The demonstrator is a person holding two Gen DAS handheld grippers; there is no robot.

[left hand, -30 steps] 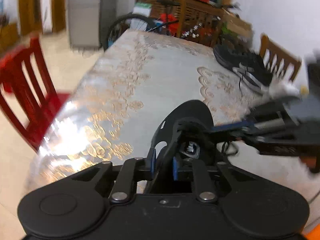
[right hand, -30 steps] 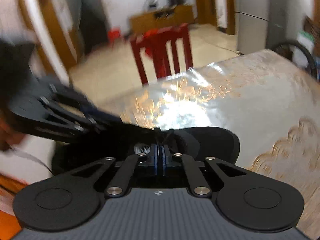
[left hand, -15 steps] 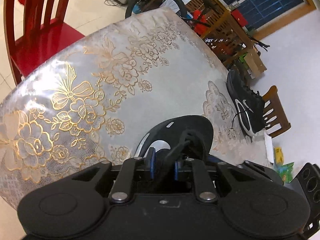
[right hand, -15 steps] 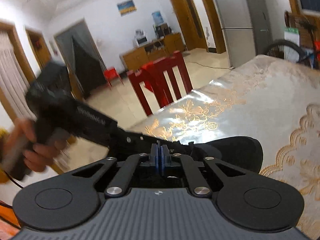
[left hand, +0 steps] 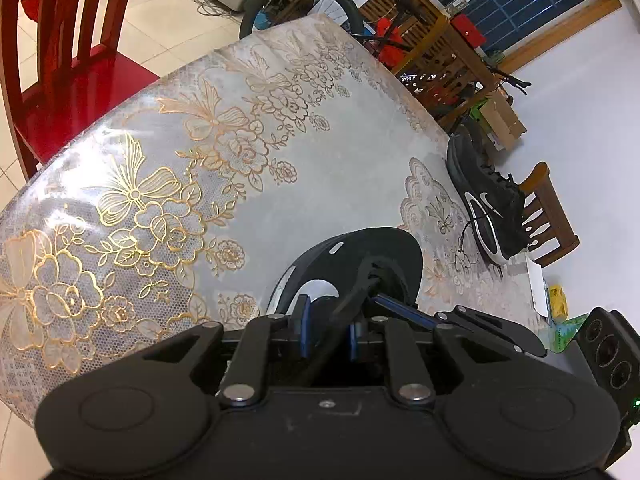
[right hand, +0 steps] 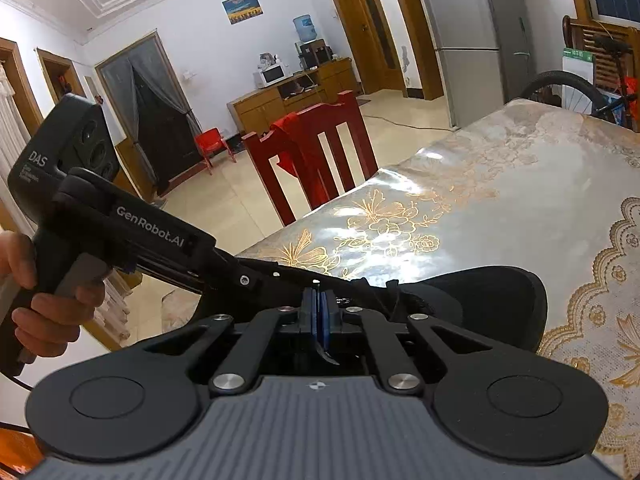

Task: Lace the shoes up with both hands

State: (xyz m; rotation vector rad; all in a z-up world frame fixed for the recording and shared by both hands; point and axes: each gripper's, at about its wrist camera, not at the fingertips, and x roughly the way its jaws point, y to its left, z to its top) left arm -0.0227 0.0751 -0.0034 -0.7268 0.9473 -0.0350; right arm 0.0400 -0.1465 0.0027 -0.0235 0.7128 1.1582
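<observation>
On the table (left hand: 340, 168), we pinch the near shoe's (left hand: 384, 248) collar with the left gripper (left hand: 326, 334) and a lace (right hand: 326, 354) with the right gripper (right hand: 319, 312); bare cloth stretches ahead.

The near shoe (left hand: 352, 268) sits on the table (left hand: 320, 168) at its near end, directly ahead of the left gripper (left hand: 326, 334). The right gripper (left hand: 400, 308) comes in from the near shoe's right. In the right wrist view the left gripper (right hand: 280, 276) reaches in from the near shoe's (right hand: 480, 300) left. A second shoe (left hand: 486, 204) lies well beyond the near shoe, to its right, at the table's edge. A wooden chair (left hand: 548, 216) stands just past that second shoe. A red chair (left hand: 60, 80) stands off the table's left side, far left of the near shoe. A bicycle (left hand: 320, 4) stands beyond the table's far end.
</observation>
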